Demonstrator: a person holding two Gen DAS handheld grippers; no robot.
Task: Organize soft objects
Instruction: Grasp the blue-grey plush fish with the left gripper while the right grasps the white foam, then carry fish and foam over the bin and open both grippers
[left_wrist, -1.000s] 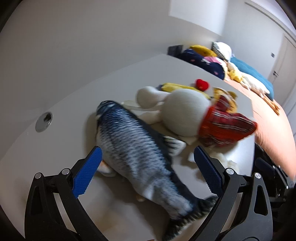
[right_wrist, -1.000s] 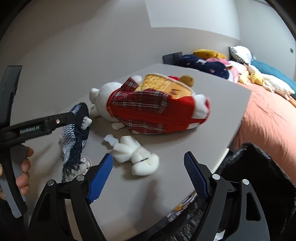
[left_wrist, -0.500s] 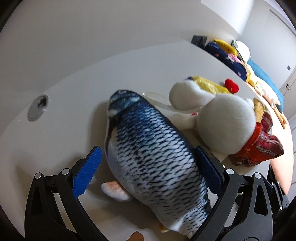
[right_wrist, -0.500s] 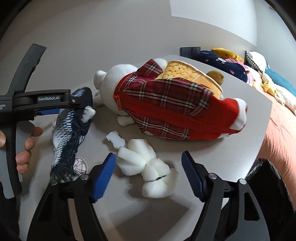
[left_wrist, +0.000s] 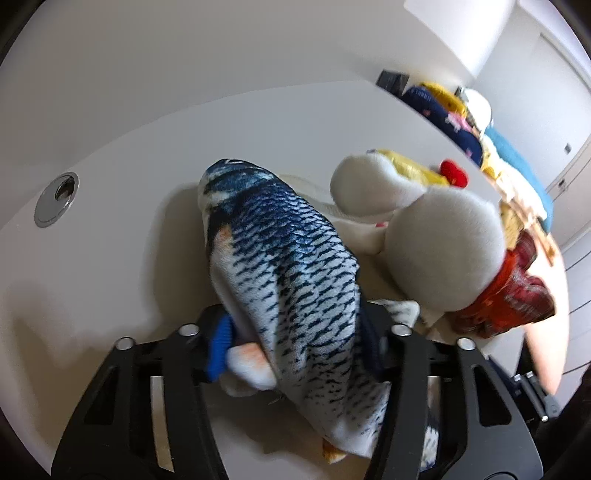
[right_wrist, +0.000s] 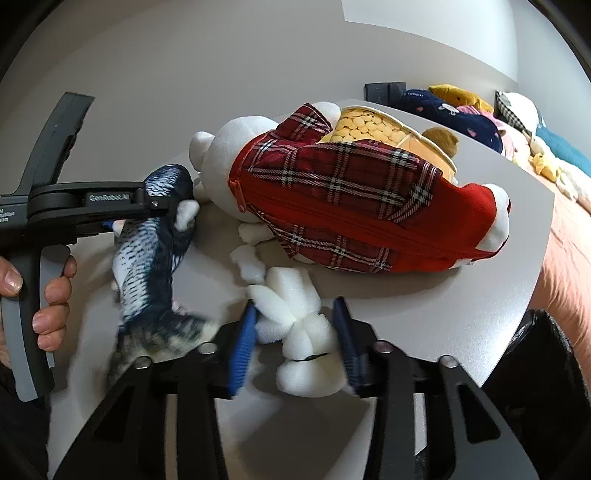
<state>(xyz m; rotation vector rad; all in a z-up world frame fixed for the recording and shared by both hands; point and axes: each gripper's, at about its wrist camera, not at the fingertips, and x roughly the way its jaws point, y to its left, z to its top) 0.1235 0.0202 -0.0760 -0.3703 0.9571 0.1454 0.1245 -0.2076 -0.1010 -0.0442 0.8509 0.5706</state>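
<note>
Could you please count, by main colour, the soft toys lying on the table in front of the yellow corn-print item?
Blue-scaled: 1, the fish plush.
White: 2, the large plush in a red plaid jacket and the small fluffy toy.
Total: 3.

White desk (right_wrist: 424, 314), round metal grommet (left_wrist: 56, 199) near far-left edge. Bed with orange sheet (right_wrist: 569, 236) beside desk. Grey wall (right_wrist: 221, 55) behind.

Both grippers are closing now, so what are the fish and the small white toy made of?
Fish: soft stuffed fabric, matte, with printed blue scales; it creases between the closing left gripper. Small white toy: fuzzy white plush, probably fleece, lumpy between the closing right gripper.
</note>
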